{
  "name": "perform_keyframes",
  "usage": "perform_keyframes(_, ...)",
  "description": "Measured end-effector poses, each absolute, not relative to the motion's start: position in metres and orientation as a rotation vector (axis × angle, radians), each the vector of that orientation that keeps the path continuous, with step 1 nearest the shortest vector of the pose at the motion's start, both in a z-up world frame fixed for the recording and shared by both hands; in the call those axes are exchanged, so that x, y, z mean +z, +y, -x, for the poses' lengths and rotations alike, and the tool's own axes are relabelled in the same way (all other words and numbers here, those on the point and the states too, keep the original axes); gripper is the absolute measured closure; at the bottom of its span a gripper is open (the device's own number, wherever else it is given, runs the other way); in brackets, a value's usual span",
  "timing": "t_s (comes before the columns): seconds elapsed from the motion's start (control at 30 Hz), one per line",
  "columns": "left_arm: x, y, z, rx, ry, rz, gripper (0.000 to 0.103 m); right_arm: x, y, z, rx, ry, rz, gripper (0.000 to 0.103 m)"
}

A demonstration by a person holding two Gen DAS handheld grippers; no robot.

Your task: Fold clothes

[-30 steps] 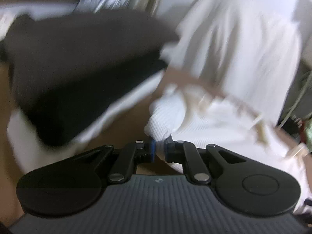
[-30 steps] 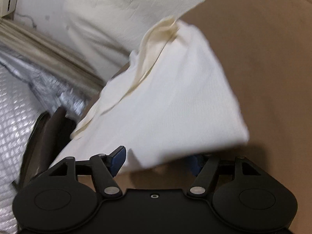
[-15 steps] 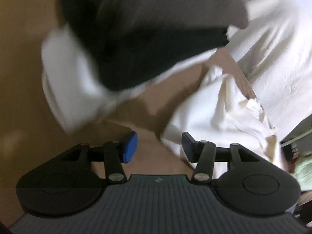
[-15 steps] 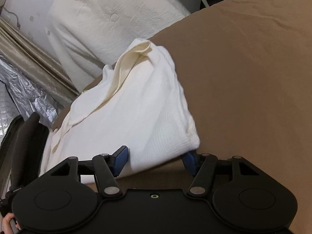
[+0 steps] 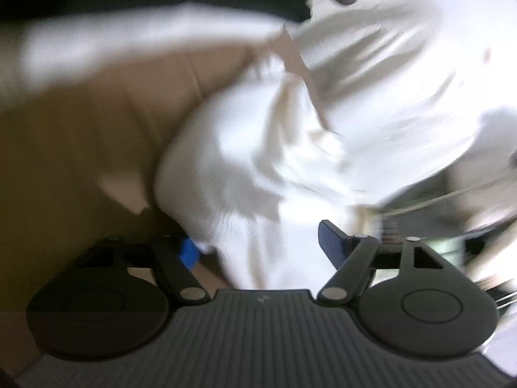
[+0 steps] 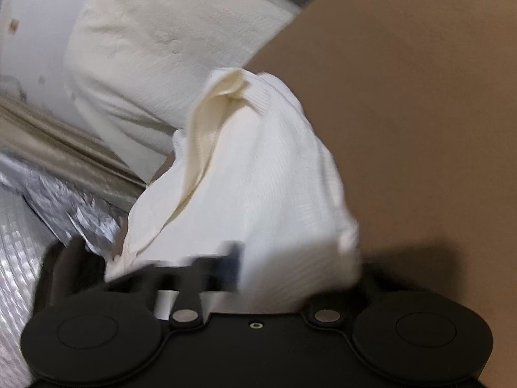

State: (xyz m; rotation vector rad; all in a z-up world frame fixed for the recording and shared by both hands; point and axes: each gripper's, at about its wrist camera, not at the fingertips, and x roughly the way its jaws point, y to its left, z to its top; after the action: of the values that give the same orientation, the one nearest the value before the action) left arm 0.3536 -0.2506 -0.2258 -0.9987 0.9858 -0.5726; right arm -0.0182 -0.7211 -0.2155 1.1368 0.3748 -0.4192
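1. White waffle-knit cotton garment (image 6: 258, 174), partly folded, lies on the brown bed sheet (image 6: 420, 129) near the cream pillow (image 6: 168, 48).
2. Right gripper (image 6: 284, 268): jaws just closing, pinching the near hem.
3. Left gripper (image 5: 258, 245): jaws half-wide, cloth between, unpinched.
4. Soft, light, limp; take hold at hem corners.

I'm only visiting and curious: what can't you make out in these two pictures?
- Left wrist view: motion blur smears the white garment; its kind is unclear.
- Left wrist view: the dark thing along the top edge is cut off and unreadable.
- Right wrist view: the white garment hides one side of the right gripper, whose jaws have just been closing.
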Motion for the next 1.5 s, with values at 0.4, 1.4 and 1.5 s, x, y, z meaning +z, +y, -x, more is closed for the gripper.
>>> perform_keyframes(0.4,-0.148,-0.26,-0.306,-0.536,0.853,0.632,0.098,-0.14,-0.68,0.044,-0.47,0.302,-0.918,0.094)
perform_keyframes(1.4,-0.158,-0.217,-0.238,-0.361,0.985,0.073,0.056,-0.155,-0.561,0.194,-0.576,0.506,-0.72,0.087)
perform_keyframes(1.5,-0.167,-0.208,-0.245,-0.382,1.037,0.114,0.1,-0.165,-0.571,0.193,-0.574,0.49,-0.747,0.09)
